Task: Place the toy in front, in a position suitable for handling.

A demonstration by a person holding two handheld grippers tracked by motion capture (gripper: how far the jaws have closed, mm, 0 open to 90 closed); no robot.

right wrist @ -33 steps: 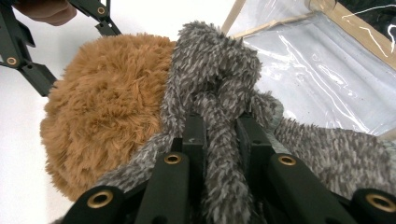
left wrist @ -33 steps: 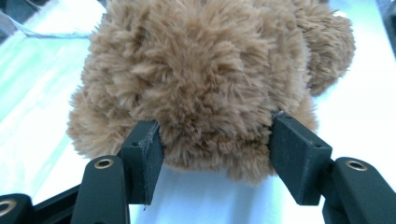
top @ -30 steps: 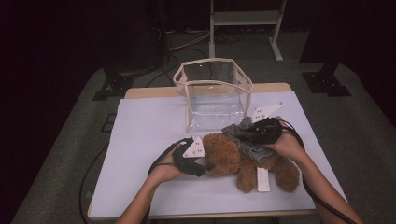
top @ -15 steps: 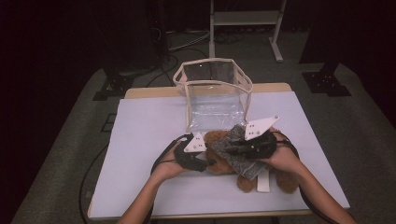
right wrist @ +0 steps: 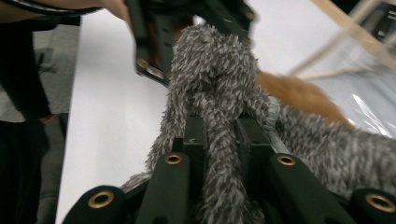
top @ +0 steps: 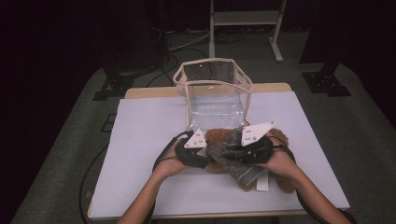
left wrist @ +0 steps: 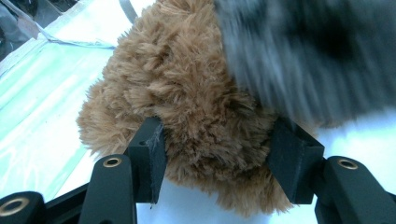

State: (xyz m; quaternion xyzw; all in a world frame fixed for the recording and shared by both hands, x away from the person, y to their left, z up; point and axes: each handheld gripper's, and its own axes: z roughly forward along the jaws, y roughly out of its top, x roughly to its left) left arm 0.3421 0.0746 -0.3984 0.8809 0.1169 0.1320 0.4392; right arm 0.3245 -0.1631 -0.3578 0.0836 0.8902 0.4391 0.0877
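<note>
Teddy bear [left wrist: 196, 112] between left gripper [left wrist: 217, 161] fingers [left wrist: 148, 154] — grey garment [right wrist: 219, 112] pinched right.

So from where I'm driving, I count one brown teddy bear [top: 223, 138], one fuzzy grey garment [top: 233, 158] on it, and one clear bag [top: 212, 88] with cream trim standing behind. One white-topped table [top: 144, 140] under all of it. Two grippers, the left gripper [top: 205, 156] and the right gripper [top: 236, 151], each with one grey three-cornered plate on top. One white tag [top: 262, 179] by the bear.
</note>
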